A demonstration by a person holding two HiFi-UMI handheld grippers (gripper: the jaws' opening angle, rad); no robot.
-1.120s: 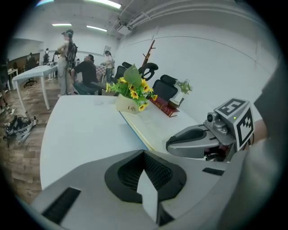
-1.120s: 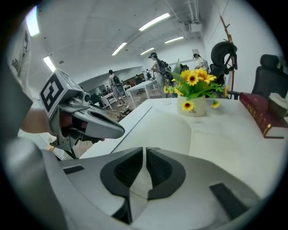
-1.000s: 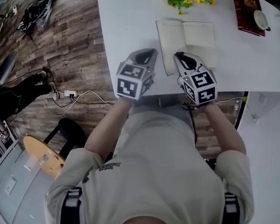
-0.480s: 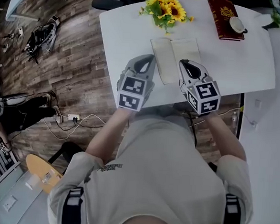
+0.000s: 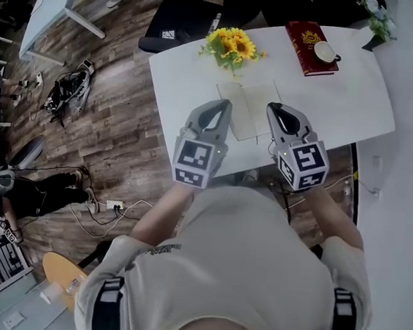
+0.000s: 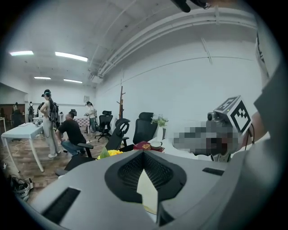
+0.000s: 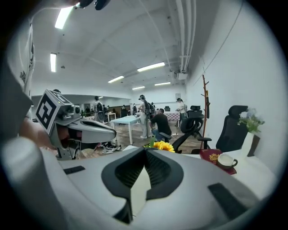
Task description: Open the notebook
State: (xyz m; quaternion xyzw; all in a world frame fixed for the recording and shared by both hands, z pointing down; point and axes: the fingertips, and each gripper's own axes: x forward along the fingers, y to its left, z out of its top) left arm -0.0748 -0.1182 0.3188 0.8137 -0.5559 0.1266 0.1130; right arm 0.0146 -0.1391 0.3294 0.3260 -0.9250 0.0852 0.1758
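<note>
Now | open notebook [image 5: 249, 109] between left hand-held gripper [image 5: 224, 105], right hand-held gripper [image 5: 273, 108] | both clenched empty

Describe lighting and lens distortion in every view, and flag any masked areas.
Head view: even, soft light, the white table bright without hard shadows, its edges bowed by the wide lens. Left gripper view: round dark vignette, bright ceiling lights, one mosaic patch at right. Right gripper view: same vignette, a ceiling strip flares at top left.
</note>
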